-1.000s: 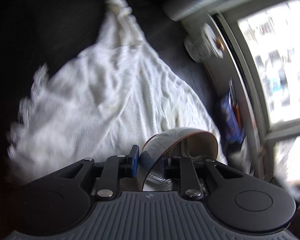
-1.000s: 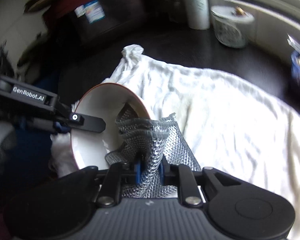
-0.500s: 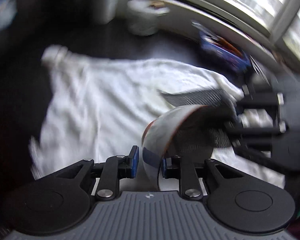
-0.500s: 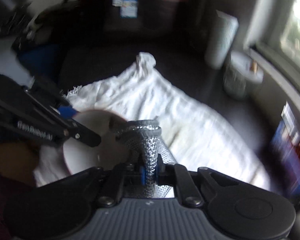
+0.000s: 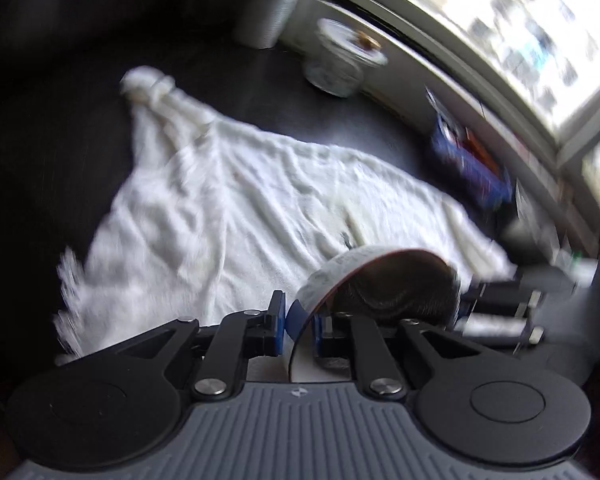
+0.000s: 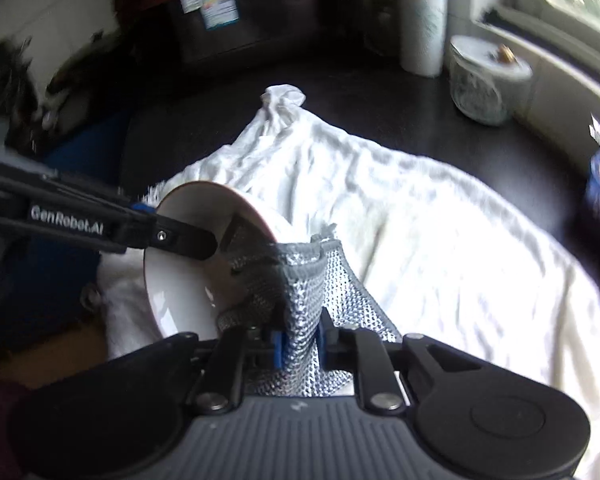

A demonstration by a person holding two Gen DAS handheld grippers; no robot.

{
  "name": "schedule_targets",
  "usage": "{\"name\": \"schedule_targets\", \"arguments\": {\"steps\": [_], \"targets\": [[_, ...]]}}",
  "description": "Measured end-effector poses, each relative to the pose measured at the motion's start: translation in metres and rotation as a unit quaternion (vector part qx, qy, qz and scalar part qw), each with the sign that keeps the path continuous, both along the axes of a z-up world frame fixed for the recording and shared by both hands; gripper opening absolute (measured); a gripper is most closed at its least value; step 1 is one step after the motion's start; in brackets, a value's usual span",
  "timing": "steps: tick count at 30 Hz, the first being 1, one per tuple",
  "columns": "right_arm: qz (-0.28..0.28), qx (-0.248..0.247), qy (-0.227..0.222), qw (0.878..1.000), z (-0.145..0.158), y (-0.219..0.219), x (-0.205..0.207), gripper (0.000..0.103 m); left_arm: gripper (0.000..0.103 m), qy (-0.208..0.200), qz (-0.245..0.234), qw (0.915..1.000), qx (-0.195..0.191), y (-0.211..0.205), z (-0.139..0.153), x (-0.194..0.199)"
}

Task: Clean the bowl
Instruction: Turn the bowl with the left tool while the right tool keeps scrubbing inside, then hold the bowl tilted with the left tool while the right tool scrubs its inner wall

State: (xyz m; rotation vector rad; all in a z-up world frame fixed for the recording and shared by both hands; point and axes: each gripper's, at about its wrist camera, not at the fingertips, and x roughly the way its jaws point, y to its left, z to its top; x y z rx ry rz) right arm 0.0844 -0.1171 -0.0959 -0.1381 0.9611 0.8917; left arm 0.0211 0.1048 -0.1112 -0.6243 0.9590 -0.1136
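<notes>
The white ceramic bowl with a brown rim (image 6: 180, 280) stands on its edge over the crumpled white cloth (image 6: 440, 240) that covers the dark tabletop (image 6: 400, 120). The cloth leaves a bare dark strip toward 12 and 1 o'clock, where a glass jar with a white lid (image 6: 486, 86) and a white paper roll (image 6: 422, 20) stand near the window sill. The left gripper (image 5: 298, 322) is clamped narrow on the bowl wall (image 5: 332, 276). The right gripper (image 6: 300, 344) pinches the silver metal mesh scrubber (image 6: 312, 292), whose upper part lies inside the bowl against its wall. Compared with half a second ago, the right view shows more of the bowl's inside, and both views are less blurred. I see nothing else in the bowl
</notes>
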Motion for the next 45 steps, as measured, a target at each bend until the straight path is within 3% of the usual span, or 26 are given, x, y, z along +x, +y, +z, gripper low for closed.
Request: {"name": "schedule_targets", "arguments": {"steps": [3, 5, 7, 8, 9, 12, 13, 14, 15, 16, 17, 18, 19, 21, 23, 24, 28, 30, 32, 35, 38, 42, 45], "targets": [[-0.026, 0.019, 0.013, 0.999, -0.002, -0.005, -0.002, 0.018, 0.017, 0.026, 0.047, 0.9949, -0.086, 0.016, -0.015, -0.001], [-0.033, 0.02, 0.004, 0.999, 0.003, -0.008, -0.005, 0.019, 0.017, 0.051, 0.082, 0.983, -0.156, 0.024, -0.033, -0.004], [-0.044, 0.025, 0.003, 0.999, 0.005, -0.012, -0.003, 0.019, 0.017, 0.062, 0.099, 0.9749, -0.19, 0.024, -0.043, -0.008], [-0.048, 0.026, 0.001, 0.999, 0.006, -0.013, -0.003, 0.019, 0.017, 0.061, 0.095, 0.9755, -0.189, 0.023, -0.043, -0.008], [-0.05, 0.022, -0.005, 0.999, 0.005, -0.012, -0.003, 0.019, 0.017, 0.054, 0.081, 0.9804, -0.172, 0.02, -0.039, -0.006], [-0.037, -0.01, -0.042, 0.998, 0.007, -0.007, -0.01, 0.015, 0.017, 0.031, 0.014, 0.9967, -0.073, 0.004, -0.018, 0.0], [-0.025, -0.021, -0.057, 0.998, 0.009, -0.004, -0.012, 0.013, 0.017, 0.014, -0.039, 0.999, 0.018, -0.014, -0.002, 0.002], [-0.013, -0.033, -0.073, 0.997, 0.011, -0.001, -0.015, 0.012, 0.017, -0.001, -0.079, 0.9927, 0.091, -0.03, 0.008, 0.003], [-0.001, -0.044, -0.088, 0.995, 0.013, 0.002, -0.017, 0.011, 0.017, -0.013, -0.106, 0.9851, 0.135, -0.041, 0.014, 0.002], [0.012, -0.055, -0.103, 0.993, 0.015, 0.004, -0.02, 0.01, 0.012, -0.038, -0.154, 0.9657, 0.206, -0.06, 0.024, 0.0], [0.024, -0.066, -0.118, 0.991, 0.017, 0.007, -0.022, 0.01, 0.01, -0.046, -0.171, 0.9577, 0.227, -0.068, 0.028, 0.0], [0.036, -0.077, -0.133, 0.988, 0.02, 0.01, -0.025, 0.01, 0.01, -0.059, -0.195, 0.9428, 0.264, -0.08, 0.033, -0.001], [0.048, -0.088, -0.148, 0.984, 0.022, 0.012, -0.027, 0.01, 0.009, -0.075, -0.218, 0.9227, 0.309, -0.093, 0.037, -0.002], [0.072, -0.11, -0.177, 0.975, 0.026, 0.018, -0.032, 0.01, 0.009, -0.083, -0.227, 0.9122, 0.331, -0.1, 0.038, -0.001], [0.091, -0.127, -0.199, 0.968, 0.029, 0.022, -0.035, 0.011, 0.01, -0.078, -0.209, 0.9227, 0.314, -0.094, 0.038, 0.001], [0.084, -0.119, -0.183, 0.972, 0.027, 0.02, -0.031, 0.012, 0.01, -0.076, -0.203, 0.9274, 0.305, -0.091, 0.038, 0.001], [0.058, -0.094, -0.132, 0.985, 0.017, 0.012, -0.021, 0.013, 0.012, -0.043, -0.131, 0.9712, 0.194, -0.058, 0.033, 0.001], [0.04, -0.072, -0.093, 0.992, 0.011, 0.007, -0.013, 0.014, 0.013, -0.024, -0.093, 0.9852, 0.142, -0.043, 0.027, 0.001], [0.023, -0.047, -0.053, 0.997, 0.004, 0.003, -0.008, 0.016, 0.013, -0.004, -0.057, 0.9941, 0.092, -0.029, 0.021, 0.001], [0.006, -0.025, -0.021, 0.999, -0.001, 0.0, -0.007, 0.017, 0.014, 0.019, -0.01, 0.9991, 0.037, -0.012, 0.01, 0.003], [-0.012, -0.006, 0.008, 1.0, -0.004, -0.001, -0.004, 0.017, 0.016, 0.043, 0.039, 0.9981, -0.023, 0.002, -0.001, 0.001], [-0.02, -0.001, 0.02, 1.0, -0.006, 0.0, -0.006, 0.019, 0.017, 0.071, 0.083, 0.9909, -0.078, 0.013, -0.011, -0.003], [-0.025, 0.005, 0.029, 0.999, -0.007, -0.001, -0.004, 0.019, 0.017, 0.101, 0.117, 0.9799, -0.126, 0.021, -0.021, -0.007]]}}
